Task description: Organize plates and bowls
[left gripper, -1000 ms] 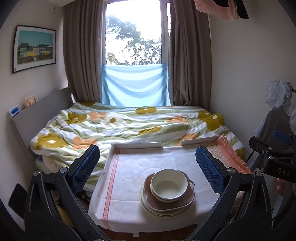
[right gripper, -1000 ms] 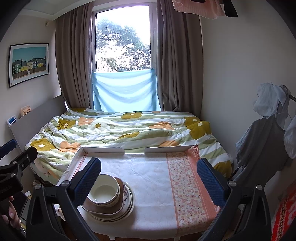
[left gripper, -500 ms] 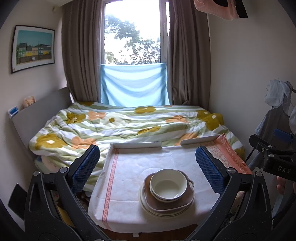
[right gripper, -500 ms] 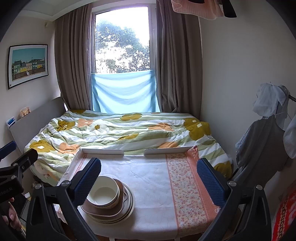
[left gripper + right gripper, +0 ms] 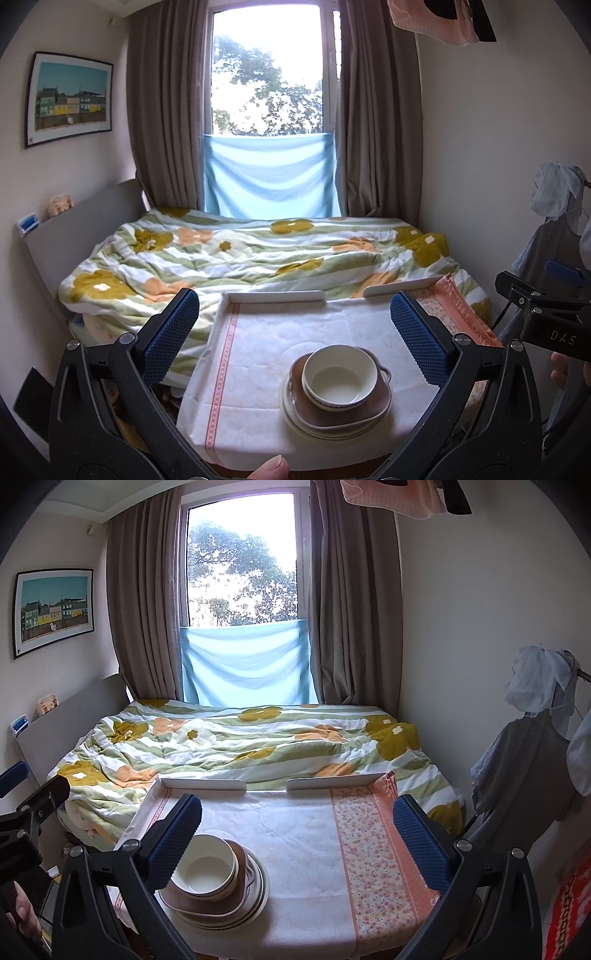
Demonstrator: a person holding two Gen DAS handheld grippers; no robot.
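A cream bowl (image 5: 340,380) sits on a brown dish (image 5: 343,413), which sits on stacked cream plates (image 5: 295,417), all on a cloth-covered table (image 5: 258,350). My left gripper (image 5: 295,336) is open and empty, held back from the stack with its blue pads either side. In the right wrist view the same bowl (image 5: 205,871), brown dish (image 5: 199,901) and plates (image 5: 255,897) lie at the lower left. My right gripper (image 5: 295,830) is open and empty, over the table to the right of the stack.
A bed with a flowered duvet (image 5: 240,254) lies just beyond the table. Two white rails (image 5: 203,784) edge the table's far side. Clothes hang on a rack (image 5: 535,738) at the right. A floral cloth strip (image 5: 373,849) covers the table's right part.
Both grippers have drifted slightly; the stack sits a little lower in both views. A thumb tip now shows at the bottom of the left wrist view.
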